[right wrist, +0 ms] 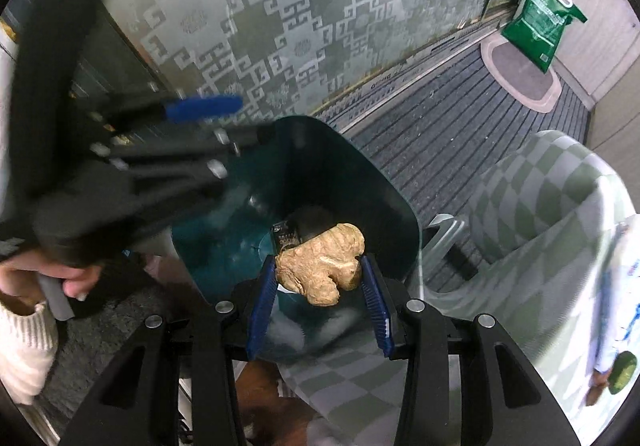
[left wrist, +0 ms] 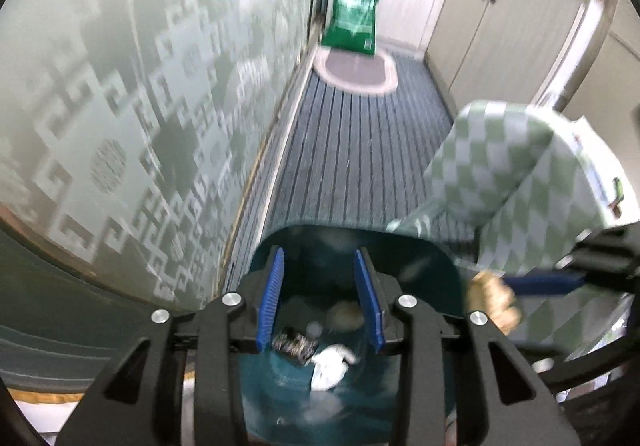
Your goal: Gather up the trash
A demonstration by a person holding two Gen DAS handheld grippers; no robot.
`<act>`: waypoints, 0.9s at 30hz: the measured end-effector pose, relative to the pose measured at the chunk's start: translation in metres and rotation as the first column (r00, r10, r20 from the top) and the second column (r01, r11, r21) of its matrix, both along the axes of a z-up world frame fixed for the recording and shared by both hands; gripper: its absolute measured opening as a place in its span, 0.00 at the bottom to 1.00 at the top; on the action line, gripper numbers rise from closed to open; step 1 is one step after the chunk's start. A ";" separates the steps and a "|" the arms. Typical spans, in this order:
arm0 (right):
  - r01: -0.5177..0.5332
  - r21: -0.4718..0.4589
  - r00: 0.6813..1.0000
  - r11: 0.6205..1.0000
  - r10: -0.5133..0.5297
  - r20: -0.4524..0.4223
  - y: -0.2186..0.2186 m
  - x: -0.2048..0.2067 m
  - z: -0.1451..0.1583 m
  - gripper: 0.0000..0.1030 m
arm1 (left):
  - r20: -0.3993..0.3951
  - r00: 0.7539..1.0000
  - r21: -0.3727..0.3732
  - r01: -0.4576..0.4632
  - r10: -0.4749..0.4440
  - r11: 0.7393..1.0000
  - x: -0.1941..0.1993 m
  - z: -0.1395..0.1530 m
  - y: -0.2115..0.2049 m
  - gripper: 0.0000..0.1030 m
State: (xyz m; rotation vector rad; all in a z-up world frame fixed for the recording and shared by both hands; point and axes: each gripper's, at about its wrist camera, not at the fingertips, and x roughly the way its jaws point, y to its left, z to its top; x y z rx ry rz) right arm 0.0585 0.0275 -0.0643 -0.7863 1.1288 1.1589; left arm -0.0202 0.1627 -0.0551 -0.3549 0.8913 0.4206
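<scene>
Below the left gripper (left wrist: 320,302), in the left wrist view, a dark teal bin (left wrist: 440,270) is seen from above. The blue fingers (left wrist: 272,298) stand apart with nothing between them; they are released. Between and beneath the fingers, on the bin floor, a white crumpled paper (left wrist: 330,364), a dark wrapper (left wrist: 294,346) and a pale lump (left wrist: 346,316) are seen. To the right of the fingers, just past the bin rim, a piece of ginger (left wrist: 494,302) is carried by the right gripper, with a green checked cloth (left wrist: 500,174) behind it.

Between the fingers (right wrist: 262,302) of the right gripper (right wrist: 318,296), in the right wrist view, the ginger (right wrist: 324,264) is clenched directly over the bin mouth (right wrist: 396,206). Its long axis is laid roughly crosswise, from one finger to the other, with one lobe raised toward the right finger and a stub hanging toward the camera. The left gripper (right wrist: 204,106) is seen blurred at upper left of the fingers, over the far rim, held by a hand (right wrist: 68,278).

The ginger is gripped on uneven knobs, so a skewed drop could be caused on release. It could strike the near rim and fall outside, since it hangs close to that edge. A bump between the two grippers is also possible while both crowd the bin.
</scene>
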 end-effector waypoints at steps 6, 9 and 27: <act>-0.009 -0.034 1.000 0.999 0.009 -0.003 0.008 -0.007 -0.017 0.42 | 0.144 0.990 0.053 -0.009 0.001 0.999 -0.009 0.028 -0.002 0.45; -0.013 -0.045 1.000 0.999 0.012 -0.007 0.009 -0.012 -0.022 0.42 | 0.200 0.980 0.071 -0.020 0.006 0.997 -0.013 0.038 -0.003 0.53; 0.009 0.062 0.999 0.998 -0.006 -0.049 -0.001 -0.008 0.000 0.59 | 0.352 0.936 0.101 -0.061 0.022 0.993 -0.027 0.060 -0.010 0.71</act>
